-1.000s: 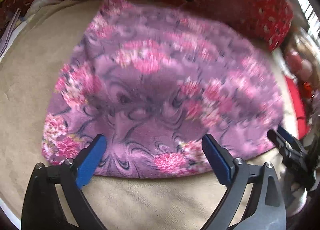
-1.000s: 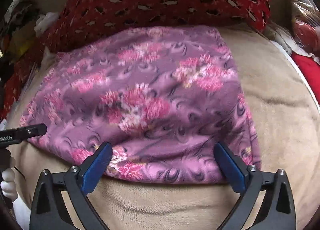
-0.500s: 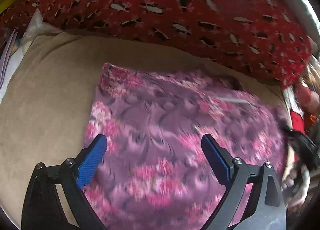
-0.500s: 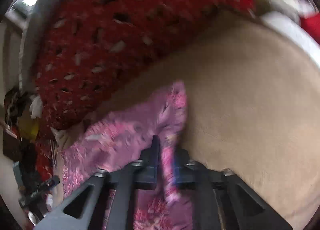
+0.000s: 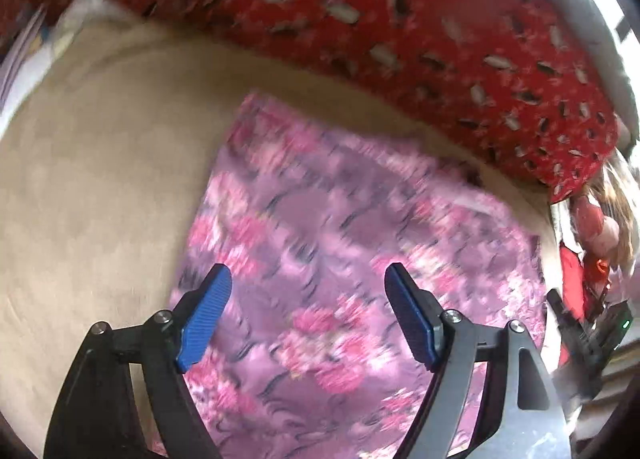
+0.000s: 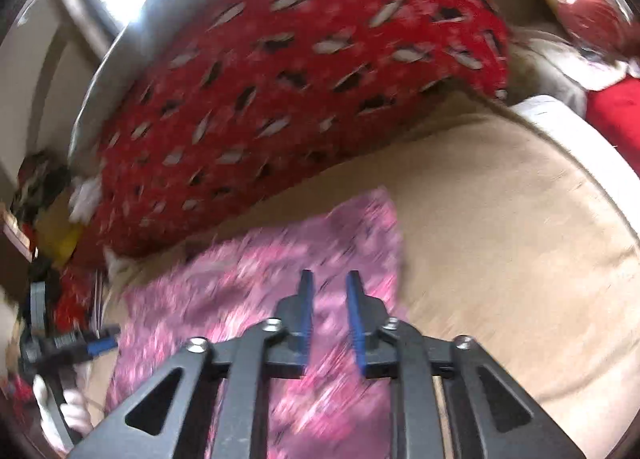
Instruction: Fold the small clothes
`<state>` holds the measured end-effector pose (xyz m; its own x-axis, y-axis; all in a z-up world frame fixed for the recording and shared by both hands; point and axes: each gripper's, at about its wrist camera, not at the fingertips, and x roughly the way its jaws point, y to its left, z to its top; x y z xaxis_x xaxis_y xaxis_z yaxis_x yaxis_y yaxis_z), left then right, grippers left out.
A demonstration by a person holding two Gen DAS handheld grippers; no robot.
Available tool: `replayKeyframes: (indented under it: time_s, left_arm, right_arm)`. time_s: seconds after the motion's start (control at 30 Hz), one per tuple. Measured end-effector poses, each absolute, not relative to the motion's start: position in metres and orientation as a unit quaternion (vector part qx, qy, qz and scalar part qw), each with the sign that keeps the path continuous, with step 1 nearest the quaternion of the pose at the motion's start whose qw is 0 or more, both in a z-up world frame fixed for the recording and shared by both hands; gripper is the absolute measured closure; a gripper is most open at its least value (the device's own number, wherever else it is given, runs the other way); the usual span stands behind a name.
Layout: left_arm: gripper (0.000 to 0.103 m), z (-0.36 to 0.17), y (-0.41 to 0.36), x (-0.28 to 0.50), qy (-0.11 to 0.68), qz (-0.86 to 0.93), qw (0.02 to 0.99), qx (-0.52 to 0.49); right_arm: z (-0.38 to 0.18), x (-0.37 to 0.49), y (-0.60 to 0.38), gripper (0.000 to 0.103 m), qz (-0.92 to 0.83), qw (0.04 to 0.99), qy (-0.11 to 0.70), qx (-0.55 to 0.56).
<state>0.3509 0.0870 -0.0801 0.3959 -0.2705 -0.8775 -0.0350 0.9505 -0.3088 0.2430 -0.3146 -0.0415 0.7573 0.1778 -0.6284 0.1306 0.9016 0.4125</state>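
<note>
Garment: a purple floral cloth (image 5: 352, 259) lies on the beige cushion (image 5: 100, 187), its far edge just short of the red patterned pillow (image 5: 400, 31) and its near part running under both tools.
Fold state: it looks narrower than a fully spread piece, so I judge one fold is already in; blur hides the layers.
Left gripper (image 5: 308, 319): released, blue pads wide apart, hovering over the cloth's near half and pinching nothing.
Right gripper (image 6: 330, 311): jaws drawn close with a narrow gap showing between the pads; cloth is visible behind the gap, but whether any fabric is nipped there I cannot tell.
Landmark: the red patterned pillow sits along the cushion's back edge, beyond the cloth in both views.
Risk: if the right tool holds only a thin edge, the soft fabric could slip out mid-fold and leave a crooked crease.
Risk: with the left tool not pinning anything, the whole cloth may drag across the cushion toward the pillow instead of folding.
Hard to read: both views are motion-blurred; the cloth's near hem is cut off behind the tool bodies; clutter at the frame edges is indistinct.
</note>
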Motion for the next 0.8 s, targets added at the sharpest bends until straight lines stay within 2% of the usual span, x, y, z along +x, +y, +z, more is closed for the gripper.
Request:
replayKeyframes:
  time_s: [0.03, 0.07, 0.13, 0.3, 0.43, 0.53, 0.63, 0.8]
  left_arm:
    - [0.024, -0.088, 0.087, 0.352, 0.559, -0.064, 0.816, -0.133]
    - [0.024, -0.093, 0.087, 0.351, 0.568, -0.061, 0.812, -0.124]
    - [0.025, -0.081, 0.093, 0.343, 0.558, -0.076, 0.817, -0.124]
    - [0.025, -0.054, 0.144, 0.336, 0.527, -0.086, 0.818, -0.215]
    - [0.025, -0.072, 0.172, 0.343, 0.552, -0.048, 0.8, -0.23]
    - [0.025, -0.099, 0.169, 0.339, 0.59, -0.054, 0.771, -0.234]
    - [0.013, -0.101, 0.154, 0.33, 0.586, -0.07, 0.779, -0.209]
    - [0.014, -0.103, 0.123, 0.316, 0.607, -0.13, 0.754, -0.214]
  right_arm:
    - [-0.051, 0.249, -0.305, 0.069, 0.011, 0.905, 0.37, 0.209]
    - [-0.066, 0.254, -0.297, 0.068, 0.006, 0.892, 0.407, 0.197]
    - [-0.064, 0.247, -0.283, 0.067, -0.018, 0.905, 0.393, 0.161]
    - [-0.036, 0.227, -0.262, 0.065, 0.034, 0.914, 0.376, 0.147]
    - [-0.054, 0.232, -0.244, 0.061, 0.056, 0.905, 0.403, 0.123]
    - [-0.068, 0.232, -0.239, 0.059, 0.052, 0.915, 0.386, 0.109]
    - [-0.072, 0.227, -0.236, 0.057, 0.055, 0.922, 0.369, 0.102]
    - [-0.073, 0.227, -0.236, 0.054, 0.06, 0.924, 0.364, 0.103]
